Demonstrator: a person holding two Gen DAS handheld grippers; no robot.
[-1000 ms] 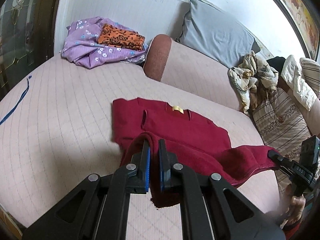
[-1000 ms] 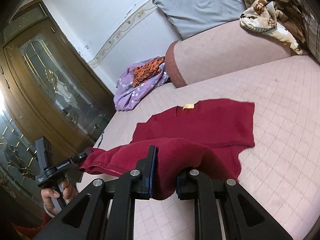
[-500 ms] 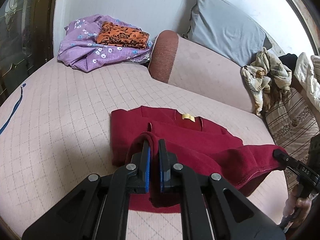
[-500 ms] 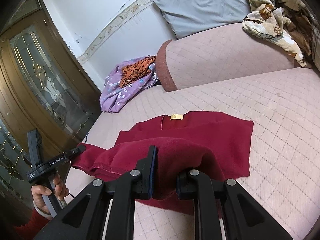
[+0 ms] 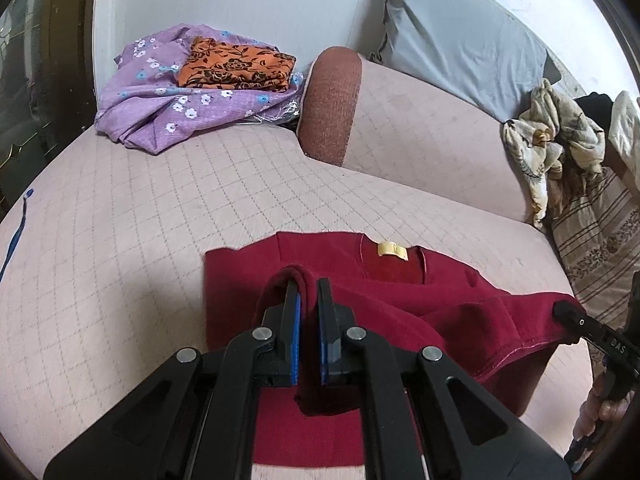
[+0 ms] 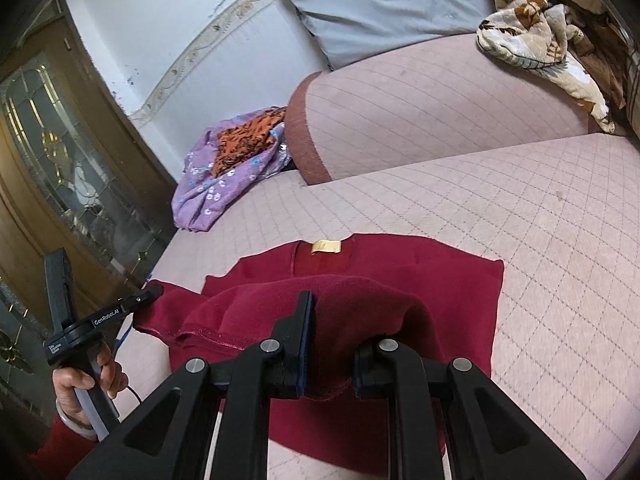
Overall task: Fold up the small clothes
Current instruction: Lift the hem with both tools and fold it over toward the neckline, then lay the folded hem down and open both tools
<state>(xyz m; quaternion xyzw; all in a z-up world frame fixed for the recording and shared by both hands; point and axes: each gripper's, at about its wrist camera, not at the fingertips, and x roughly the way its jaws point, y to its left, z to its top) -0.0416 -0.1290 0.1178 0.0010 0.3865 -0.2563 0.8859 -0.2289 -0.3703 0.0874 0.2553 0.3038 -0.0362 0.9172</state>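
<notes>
Both hand-held grippers, left point(image 5: 308, 292) and right point(image 6: 334, 316), are pinching the hem of the red sweater point(image 6: 400, 268) lying on the bed point(image 5: 120, 220); uneven carrying is risking a crooked fold.

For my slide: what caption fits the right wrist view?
Right gripper clamps red garment's hem over the bed.

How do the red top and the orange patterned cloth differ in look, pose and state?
The red top is plain; the orange patterned cloth has black flowers. The red top's lower edge is held up by the left gripper and right gripper; the orange patterned cloth lies folded, untouched, on a purple floral cloth. Both are on the bed.
</notes>
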